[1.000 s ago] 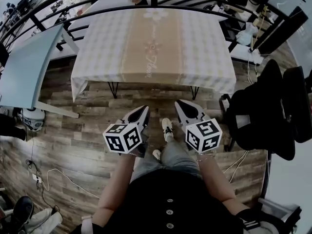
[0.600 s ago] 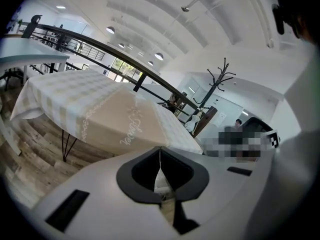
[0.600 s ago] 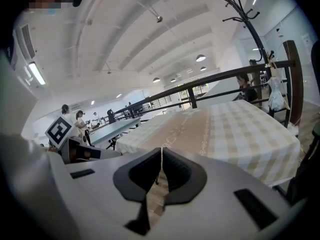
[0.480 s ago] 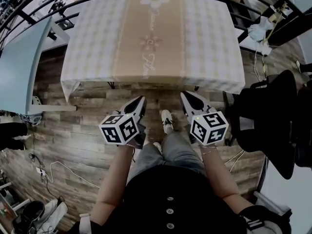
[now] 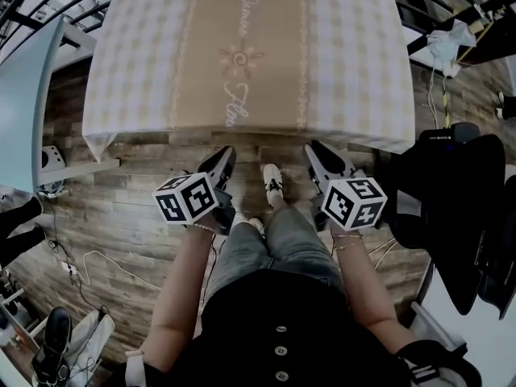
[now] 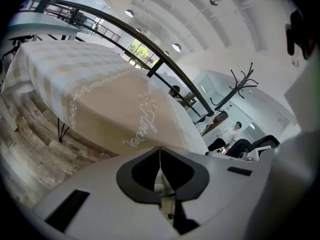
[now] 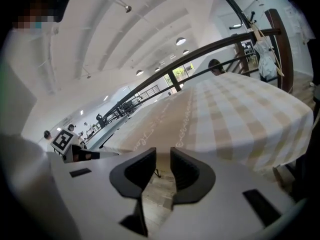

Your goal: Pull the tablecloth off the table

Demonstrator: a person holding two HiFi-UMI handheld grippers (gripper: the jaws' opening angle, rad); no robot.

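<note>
Here the tablecloth, cream checks with a tan band and stitched script down its middle, lies spread flat over the table, and its near edge hangs toward the wooden floor. The person stands at that near edge with one white shoe forward between the two tools. The left gripper points at the hanging hem below the tan band. In the left gripper view its jaws are pressed together, tip to tip, with nothing between them, and the cloth sits just beyond them, untouched. The right gripper points at the hem further right, under the checked part. In the right gripper view its jaws stand a little apart with only floor showing in the gap, and the cloth is close ahead but not between them. A dark railing runs past the table's far side, and a black chair stands near the person's right.
</note>
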